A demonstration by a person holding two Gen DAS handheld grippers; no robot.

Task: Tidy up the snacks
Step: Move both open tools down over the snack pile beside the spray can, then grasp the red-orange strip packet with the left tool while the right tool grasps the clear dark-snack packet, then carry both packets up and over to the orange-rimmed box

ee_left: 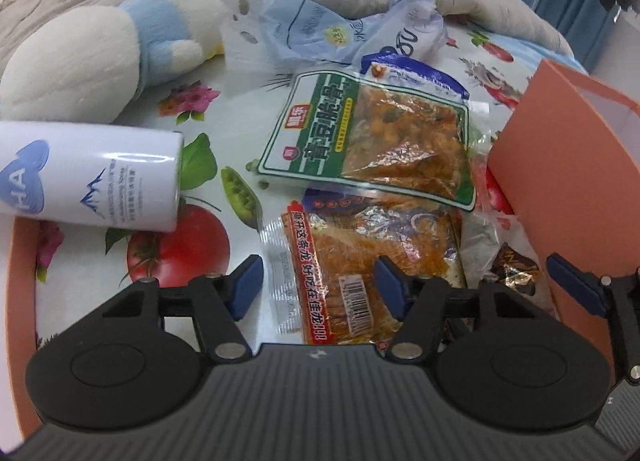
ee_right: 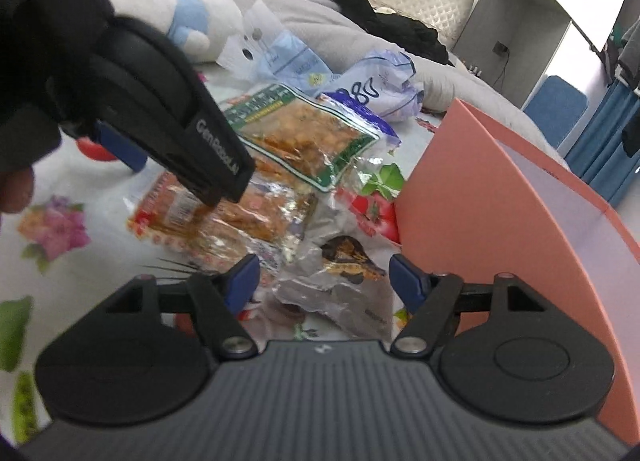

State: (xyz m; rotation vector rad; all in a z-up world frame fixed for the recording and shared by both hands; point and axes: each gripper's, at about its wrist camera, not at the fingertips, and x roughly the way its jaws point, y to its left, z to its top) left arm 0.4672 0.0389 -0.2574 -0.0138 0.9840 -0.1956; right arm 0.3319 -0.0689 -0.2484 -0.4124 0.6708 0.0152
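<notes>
Left gripper (ee_left: pixel 318 287) fingers apart, straddling the red packet (ee_left: pixel 352 273) at lower centre, pads clear; right gripper (ee_right: pixel 324 281) fingers apart over a crumpled wrapper (ee_right: pixel 340 285); green packet (ee_left: pixel 372 141) mid-frame; pink box (ee_right: pixel 500 197) right; can (ee_left: pixel 88 177) left.

Green-labelled snack packet (ee_left: pixel 368 141) overlapping red-edged spicy packet (ee_left: pixel 360 261), crumpled dark wrapper (ee_right: pixel 344 277) beside orange box (ee_right: pixel 500 201)
</notes>
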